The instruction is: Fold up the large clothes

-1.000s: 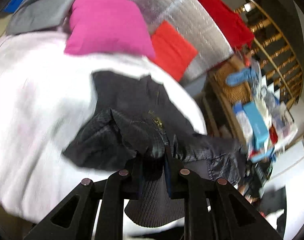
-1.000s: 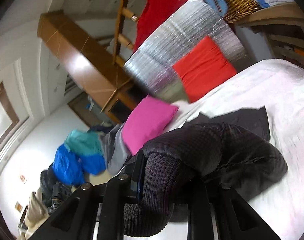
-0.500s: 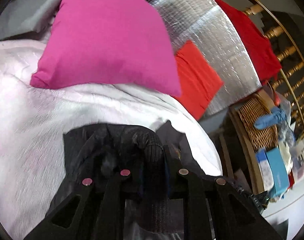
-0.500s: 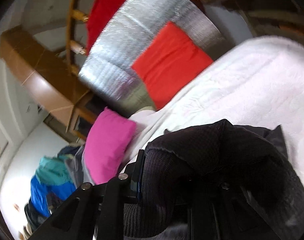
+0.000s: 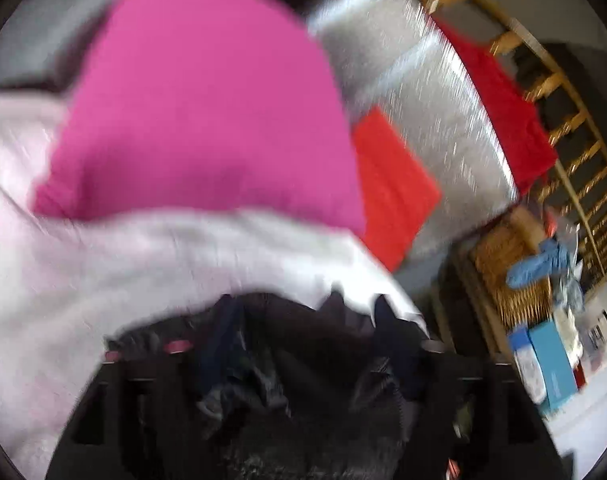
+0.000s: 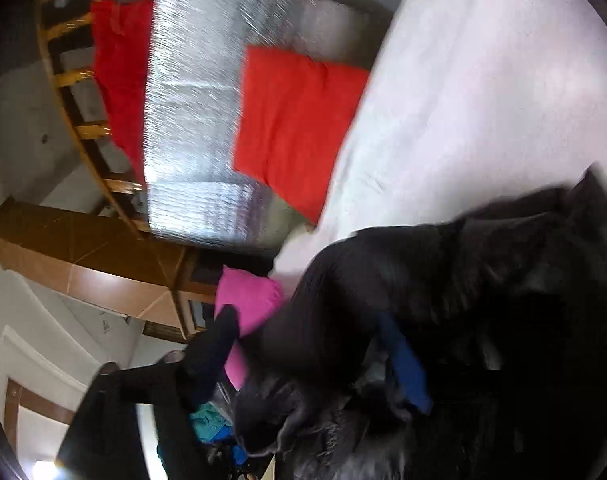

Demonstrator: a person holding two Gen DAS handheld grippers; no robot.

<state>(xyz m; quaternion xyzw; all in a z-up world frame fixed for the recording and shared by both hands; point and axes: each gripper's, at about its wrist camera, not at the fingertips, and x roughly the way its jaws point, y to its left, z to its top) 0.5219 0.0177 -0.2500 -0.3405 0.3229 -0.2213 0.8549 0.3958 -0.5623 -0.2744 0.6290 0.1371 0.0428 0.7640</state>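
A black jacket (image 5: pixel 311 392) lies bunched on the white bed (image 5: pixel 103 264), right in front of both cameras. In the left wrist view my left gripper (image 5: pixel 307 364) has its fingers spread wide apart, with the jacket's fabric piled loosely between and over them. In the right wrist view the jacket (image 6: pixel 443 300) covers most of my right gripper (image 6: pixel 315 360); its left finger stands far left and a blue pad (image 6: pixel 407 368) shows far to the right, so the jaws stand open. Both views are blurred.
A pink pillow (image 5: pixel 207 108) lies on the bed just beyond the jacket. A red pillow (image 5: pixel 391 188) leans on a silver foil panel (image 5: pixel 423 92). A wicker basket (image 5: pixel 515 276) and boxes stand at the right. A wooden cabinet (image 6: pixel 83 256) is at the left.
Both grippers were shut on the jacket's ribbed cuffs; now both have opened and the jacket has dropped onto the bed. The left camera moved closer to the pink pillow; the right camera rolled.
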